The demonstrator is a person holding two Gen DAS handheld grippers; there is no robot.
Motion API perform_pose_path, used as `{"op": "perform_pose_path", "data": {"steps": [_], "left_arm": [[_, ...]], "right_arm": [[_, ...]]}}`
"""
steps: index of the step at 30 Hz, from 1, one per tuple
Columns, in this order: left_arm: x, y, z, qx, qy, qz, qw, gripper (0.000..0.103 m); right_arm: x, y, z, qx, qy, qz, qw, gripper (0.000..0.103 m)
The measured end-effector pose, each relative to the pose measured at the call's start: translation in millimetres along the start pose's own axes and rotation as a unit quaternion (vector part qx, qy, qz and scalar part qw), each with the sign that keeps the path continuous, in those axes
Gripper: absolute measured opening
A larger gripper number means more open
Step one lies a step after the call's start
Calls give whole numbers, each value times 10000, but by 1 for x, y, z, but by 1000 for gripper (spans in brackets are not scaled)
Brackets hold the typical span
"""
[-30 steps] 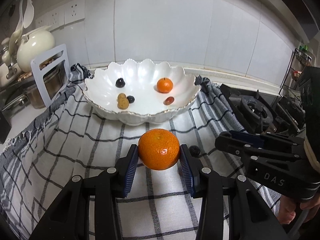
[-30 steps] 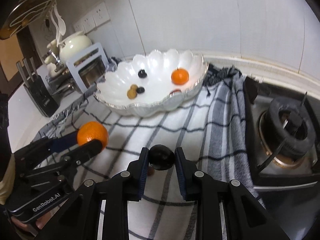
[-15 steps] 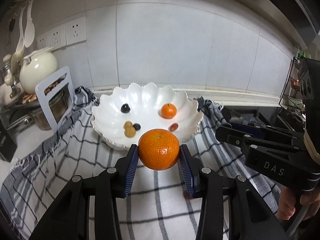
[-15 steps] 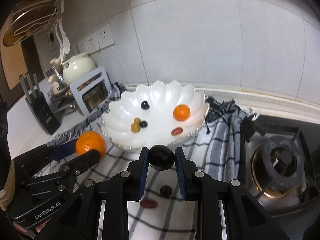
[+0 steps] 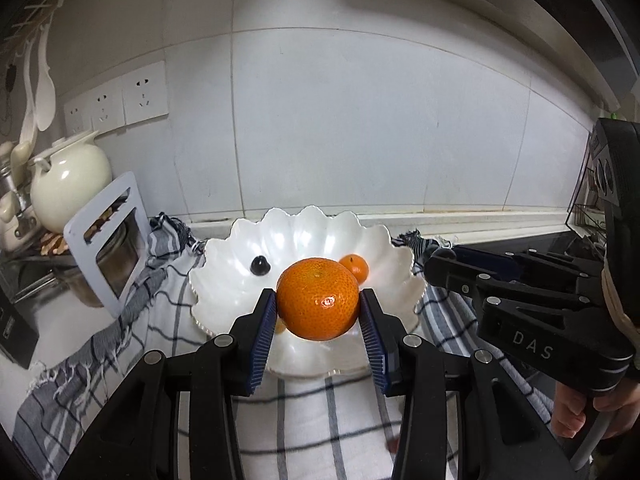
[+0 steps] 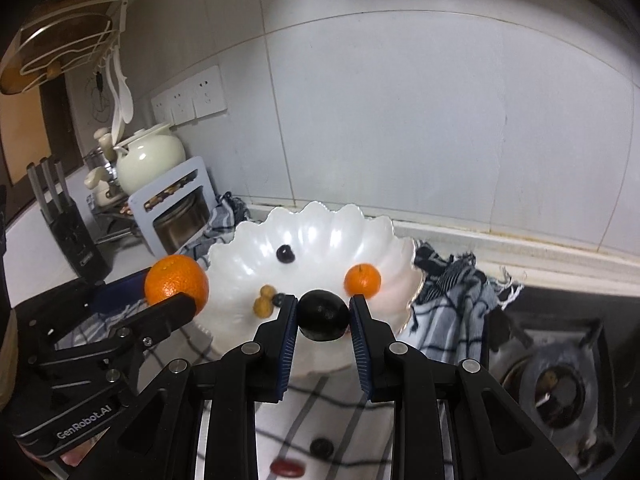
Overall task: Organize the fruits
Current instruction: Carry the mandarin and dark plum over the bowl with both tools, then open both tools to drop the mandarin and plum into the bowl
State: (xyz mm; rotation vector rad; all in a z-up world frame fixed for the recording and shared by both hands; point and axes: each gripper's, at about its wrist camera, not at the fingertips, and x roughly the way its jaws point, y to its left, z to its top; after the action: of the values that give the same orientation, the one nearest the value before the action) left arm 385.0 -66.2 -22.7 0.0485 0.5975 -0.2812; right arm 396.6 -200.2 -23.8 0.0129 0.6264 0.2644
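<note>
The left hand-held gripper (image 5: 319,312) is clenched on a large orange (image 5: 318,298), its blue ribbed pads pressing the fruit's two sides, and the fruit hangs just ahead of the fingertips, in front of and above the near rim of the white scalloped bowl (image 5: 224,264). The right hand-held gripper (image 6: 323,316) is grasping a dark round fruit (image 6: 323,315) the same way, likewise poised before the bowl's near edge. Beyond the held fruits, inside the bowl, lie a smaller orange (image 6: 362,279), a dark berry (image 6: 285,253) toward the far side, and a pair of tan fruits (image 6: 265,301) to the left. Below the right hand-held gripper, on the checked cloth (image 6: 304,412) covering the desk, a small dark berry (image 6: 321,447) and a red date-like fruit (image 6: 286,468) are yet to be gathered. To do this step well, I judge each hand-held gripper should travel forward until its fruit is well past the rim, dip low over a bare patch of the basin, and only then let go, so that round fruit does not bounce out or knock the others; staggering the two releases would avoid the fingers colliding. Readable writing: "DAS" on the right hand-held gripper's side in the left wrist view, and "GenRobot.AI" on the left one's body in the right wrist view.
</note>
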Motion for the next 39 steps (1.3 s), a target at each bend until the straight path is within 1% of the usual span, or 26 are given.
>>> {"op": "perform_pose_path", "data": {"steps": [4, 10, 18, 24, 30, 33, 37, 38, 39], "left_arm": [[13, 3, 10, -27, 55, -33, 10000, 41], [35, 3, 23, -29, 184, -60, 9998, 41], [75, 7, 34, -84, 547, -48, 9985, 41], [106, 9, 34, -46, 880, -19, 9961, 41], [134, 8, 28, -23, 1225, 28, 9925, 42], [144, 8, 25, 12, 1377, 14, 9905, 42], [153, 9, 22, 54, 1507, 91, 9885, 43], [153, 10, 22, 44, 1520, 89, 9883, 43], [152, 10, 22, 49, 1506, 97, 9885, 49]], "right_arm": [[11, -4, 11, -47, 22, -55, 10000, 27], [32, -9, 25, -146, 170, -107, 9997, 27], [64, -20, 32, -213, 531, -162, 9982, 27], [93, -35, 29, -38, 850, -137, 9963, 27], [115, -41, 24, -73, 1123, -224, 9934, 27], [120, -42, 23, -110, 1187, -246, 9926, 27], [124, -43, 25, -148, 1209, -264, 9922, 28], [125, -44, 25, -138, 1221, -257, 9921, 30], [125, -45, 25, -130, 1228, -268, 9920, 32]]}}
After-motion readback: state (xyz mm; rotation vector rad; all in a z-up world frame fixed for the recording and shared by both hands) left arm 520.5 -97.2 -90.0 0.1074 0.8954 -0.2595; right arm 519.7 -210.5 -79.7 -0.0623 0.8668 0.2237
